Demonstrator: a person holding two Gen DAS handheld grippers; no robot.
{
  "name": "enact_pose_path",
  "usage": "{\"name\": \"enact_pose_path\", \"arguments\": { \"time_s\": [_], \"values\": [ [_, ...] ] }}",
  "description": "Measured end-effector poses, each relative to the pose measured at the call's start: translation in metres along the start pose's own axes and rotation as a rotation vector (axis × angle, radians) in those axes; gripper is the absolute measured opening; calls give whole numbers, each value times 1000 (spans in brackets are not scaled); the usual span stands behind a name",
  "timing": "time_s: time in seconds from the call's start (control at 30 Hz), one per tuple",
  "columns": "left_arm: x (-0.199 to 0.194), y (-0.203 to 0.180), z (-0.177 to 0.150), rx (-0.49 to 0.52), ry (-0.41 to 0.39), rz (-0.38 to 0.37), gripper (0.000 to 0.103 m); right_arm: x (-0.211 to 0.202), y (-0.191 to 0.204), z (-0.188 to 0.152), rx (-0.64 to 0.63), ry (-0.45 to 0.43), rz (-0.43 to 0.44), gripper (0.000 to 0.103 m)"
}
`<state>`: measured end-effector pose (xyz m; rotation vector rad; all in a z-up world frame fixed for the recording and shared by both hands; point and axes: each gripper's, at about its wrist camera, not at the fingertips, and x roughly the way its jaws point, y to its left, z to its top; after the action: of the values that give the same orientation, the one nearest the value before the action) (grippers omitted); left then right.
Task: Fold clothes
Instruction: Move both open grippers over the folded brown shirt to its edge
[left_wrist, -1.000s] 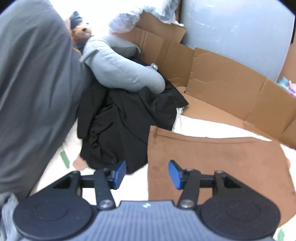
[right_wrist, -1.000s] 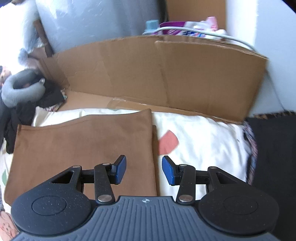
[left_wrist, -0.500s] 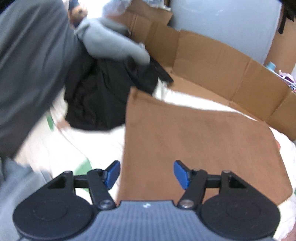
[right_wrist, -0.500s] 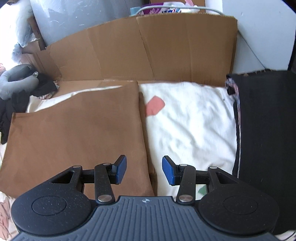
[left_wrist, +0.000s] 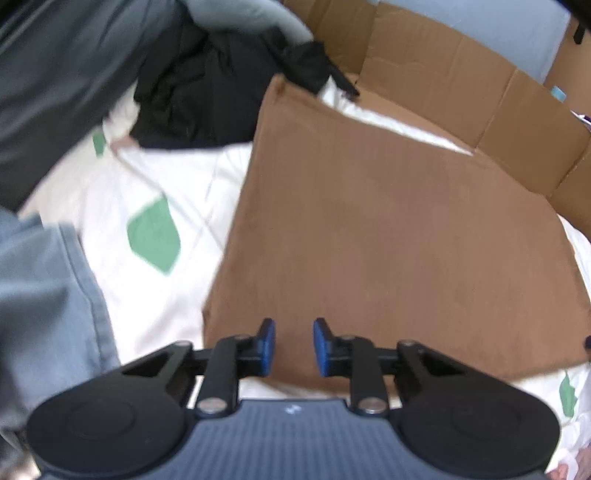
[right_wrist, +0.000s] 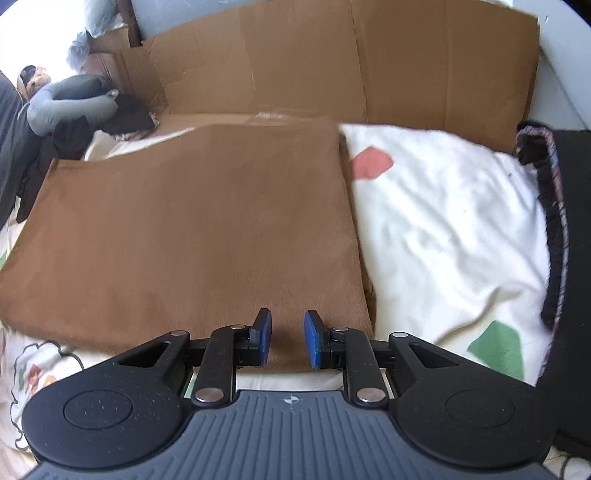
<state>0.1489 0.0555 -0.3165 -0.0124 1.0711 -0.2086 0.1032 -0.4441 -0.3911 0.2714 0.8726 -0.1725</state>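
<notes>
Presently both grippers are hovering over the near edge of the brown garment (left_wrist: 399, 229), which is lying flat and already folded into a rectangle on the white patterned bedding (right_wrist: 443, 221), filling the centre of each view. The left gripper (left_wrist: 293, 345) is sitting at the lower centre of its frame above the garment's near left corner; the right gripper (right_wrist: 287, 339) is poised above the near right corner. Both sets of jaws have just been closing, yet a gap is remaining and nothing is showing between the pads, so neither is grasping cloth. The paired placement is suggesting, in my judgement, a two-corner pickup for a further fold away from the cameras. Cardboard panels (right_wrist: 332, 66) are standing along the far side as a wall; they hold nothing. A black heap of clothing (left_wrist: 207, 92) is lying at the upper left of the left view, apart from the work.
</notes>
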Motion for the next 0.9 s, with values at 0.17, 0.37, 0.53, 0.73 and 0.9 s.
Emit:
{"name": "enact_pose_path", "arguments": {
  "time_s": [0.17, 0.37, 0.53, 0.73, 0.9],
  "values": [
    [17, 4, -12, 22, 32, 26, 23, 8, -8, -5, -3, 23, -9, 25],
    [23, 21, -13, 40, 42, 57, 15, 7, -17, -9, -32, 48, -36, 24],
    [18, 40, -9, -9, 36, 100, 4, 1, -19, -8, -72, 70, -57, 22],
    [-9, 31, -4, 22, -12, 167, 12, -9, -12, 1, -83, 55, -87, 22],
    [-15, 12, 2, 14, -25, 96, 15, -9, 8, 10, -78, 32, -19, 22]
  ]
}}
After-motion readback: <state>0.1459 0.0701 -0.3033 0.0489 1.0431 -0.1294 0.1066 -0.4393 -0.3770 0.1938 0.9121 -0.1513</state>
